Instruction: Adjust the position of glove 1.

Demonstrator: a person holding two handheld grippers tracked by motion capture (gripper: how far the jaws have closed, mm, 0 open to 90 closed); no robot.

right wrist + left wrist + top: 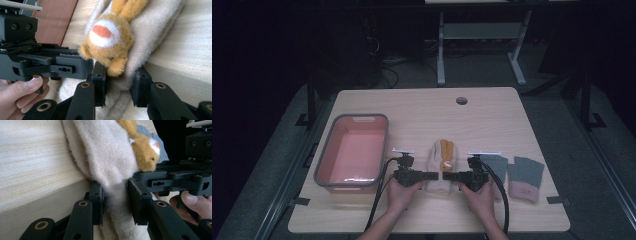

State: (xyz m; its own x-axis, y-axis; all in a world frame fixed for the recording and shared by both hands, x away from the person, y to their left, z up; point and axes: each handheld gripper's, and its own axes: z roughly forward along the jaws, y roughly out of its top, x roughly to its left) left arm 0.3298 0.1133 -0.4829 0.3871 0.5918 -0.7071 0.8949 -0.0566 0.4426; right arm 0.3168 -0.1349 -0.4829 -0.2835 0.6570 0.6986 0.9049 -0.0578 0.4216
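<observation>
A cream woolly mitten (pixel 443 165) with an orange plush animal (pixel 446 149) on it lies at the middle of the table's near half. My left gripper (pixel 435 175) reaches in from its left side. In the left gripper view my left gripper (pixel 115 202) is shut on a bunched fold of the mitten (pixel 105 152). My right gripper (pixel 446 176) comes in from the mitten's right side, tip to tip with the left. In the right gripper view my right gripper (pixel 118 86) pinches the cream fabric (pixel 155 22) just below the plush animal (pixel 108 37).
A pink basin with a grey rim (pixel 384 145) stands on the left of the table. Two grey gloves with pink cuffs (pixel 525 177) lie right of my right hand. A cable hole (pixel 461 100) sits near the table's far edge.
</observation>
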